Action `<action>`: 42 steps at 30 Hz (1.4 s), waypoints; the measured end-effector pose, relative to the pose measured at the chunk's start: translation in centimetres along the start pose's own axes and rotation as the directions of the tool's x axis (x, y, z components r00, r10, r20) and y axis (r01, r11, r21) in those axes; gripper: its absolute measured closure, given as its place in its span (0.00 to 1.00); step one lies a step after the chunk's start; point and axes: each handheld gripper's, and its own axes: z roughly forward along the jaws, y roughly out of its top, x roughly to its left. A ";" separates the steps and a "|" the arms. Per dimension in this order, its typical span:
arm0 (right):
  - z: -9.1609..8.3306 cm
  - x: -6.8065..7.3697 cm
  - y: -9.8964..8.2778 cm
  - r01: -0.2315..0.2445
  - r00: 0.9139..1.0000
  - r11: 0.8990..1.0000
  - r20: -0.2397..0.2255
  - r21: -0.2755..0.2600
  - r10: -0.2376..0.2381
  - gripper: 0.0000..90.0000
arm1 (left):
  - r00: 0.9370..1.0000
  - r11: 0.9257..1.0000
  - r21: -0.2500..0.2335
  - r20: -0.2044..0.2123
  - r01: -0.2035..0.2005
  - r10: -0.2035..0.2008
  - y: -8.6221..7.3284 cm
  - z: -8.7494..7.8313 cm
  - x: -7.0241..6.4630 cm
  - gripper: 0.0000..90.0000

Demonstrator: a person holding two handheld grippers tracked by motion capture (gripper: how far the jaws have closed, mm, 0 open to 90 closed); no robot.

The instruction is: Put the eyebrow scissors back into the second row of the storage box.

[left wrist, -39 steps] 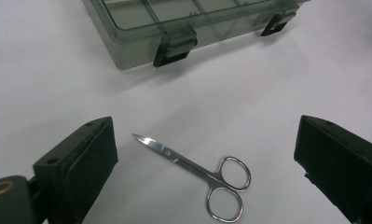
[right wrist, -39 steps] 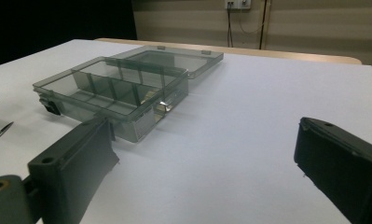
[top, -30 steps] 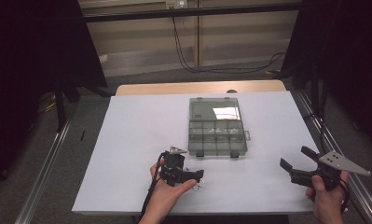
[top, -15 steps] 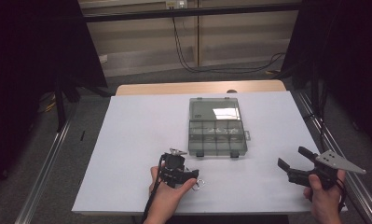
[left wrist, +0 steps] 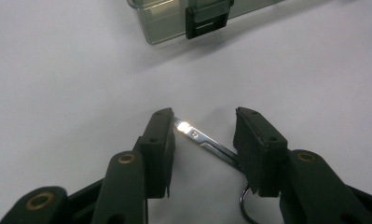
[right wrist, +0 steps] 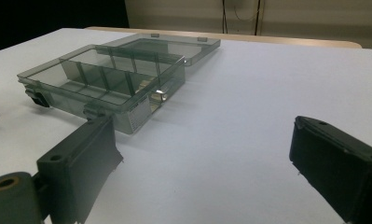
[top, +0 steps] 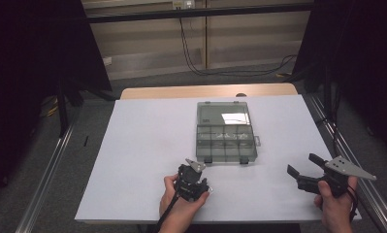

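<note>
Left gripper [left wrist: 204, 142] is spread around a metal clip [left wrist: 207, 142], lower centre; right gripper [right wrist: 202, 163] is held open near the compartment box [right wrist: 111, 81].

A white tabletop [top: 147, 145] with a pale wooden far edge stands on grey floor [top: 40, 160]. Behind it, a beige wall [top: 147, 43] carries black cables [top: 191, 53]. Both sides of the room are dark, and metal rails [top: 48, 170] flank the tabletop.
</note>
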 end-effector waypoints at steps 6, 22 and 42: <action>-0.1 -0.2 0.0 -0.020 1.000 1.000 0.007 -0.001 0.020 0.07 | 0.999 1.000 -0.001 0.027 -0.028 0.028 0.0 0.0 0.1 0.71; -0.2 -0.4 -0.1 -0.023 1.000 1.000 0.021 0.004 0.023 0.07 | 0.996 1.000 0.026 0.089 0.007 -0.010 -0.1 -0.6 2.6 0.90; -0.1 -0.6 -0.3 -0.020 0.999 1.000 0.026 0.008 0.019 0.08 | 0.997 0.998 0.059 0.074 -0.033 0.029 -0.5 -1.0 3.9 0.79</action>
